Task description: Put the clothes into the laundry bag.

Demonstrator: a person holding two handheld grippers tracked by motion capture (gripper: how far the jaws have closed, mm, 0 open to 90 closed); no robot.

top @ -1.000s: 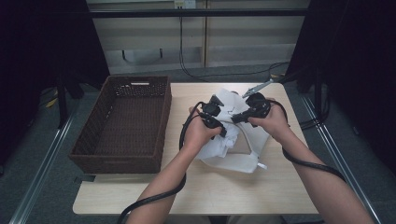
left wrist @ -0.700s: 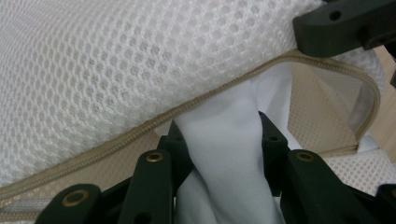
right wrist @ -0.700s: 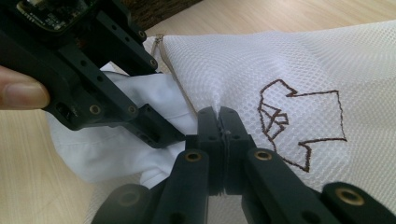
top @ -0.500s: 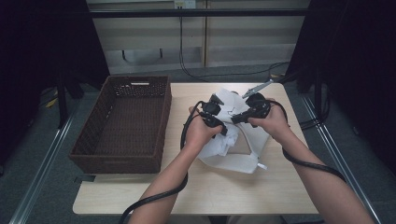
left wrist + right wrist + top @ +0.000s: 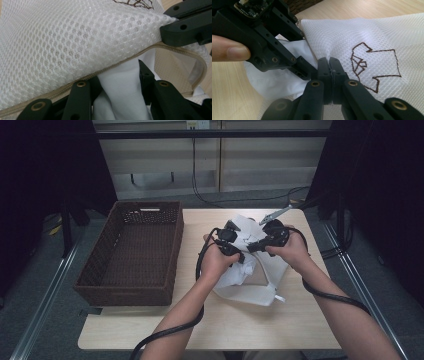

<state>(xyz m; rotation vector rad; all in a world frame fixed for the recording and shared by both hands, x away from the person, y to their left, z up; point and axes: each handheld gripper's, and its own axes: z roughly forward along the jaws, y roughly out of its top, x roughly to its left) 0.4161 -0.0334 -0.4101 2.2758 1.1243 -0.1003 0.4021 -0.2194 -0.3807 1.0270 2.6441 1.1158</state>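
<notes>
- High view: my left gripper (image 5: pixel 239 251) and right gripper (image 5: pixel 251 245) meet tip to tip at table centre, both on the mesh bag (image 5: pixel 250 232), which sits on the table (image 5: pixel 220 325) to the 3 o'clock side of the basket (image 5: pixel 135 252).
- White cloth (image 5: pixel 245 285) spills out from under the bag toward 6 o'clock. Grey clip (image 5: pixel 275 213) lies at 1 o'clock of the bag, at the far table edge.
- Left gripper view: my left gripper (image 5: pixel 122 82) is narrow, jaws clamped on a fold of white cloth (image 5: pixel 123 87) just below the bag's tan zipper (image 5: pixel 110 66). Mesh bag (image 5: pixel 75 42) covers 9 to 1 o'clock. Right gripper (image 5: pixel 185 27) bites the bag edge at 2 o'clock.
- Right gripper view: my right gripper (image 5: pixel 329 62) is closed tight, pinching the mesh bag (image 5: pixel 362 37) at its edge. Brown stitched shirt logo (image 5: pixel 374 66) at 3 o'clock of the tips. Left gripper (image 5: pixel 308 68) comes in from 10 o'clock, holding the cloth (image 5: pixel 277 77); a fingertip (image 5: pixel 234 52) rests on it at 9 o'clock.
</notes>
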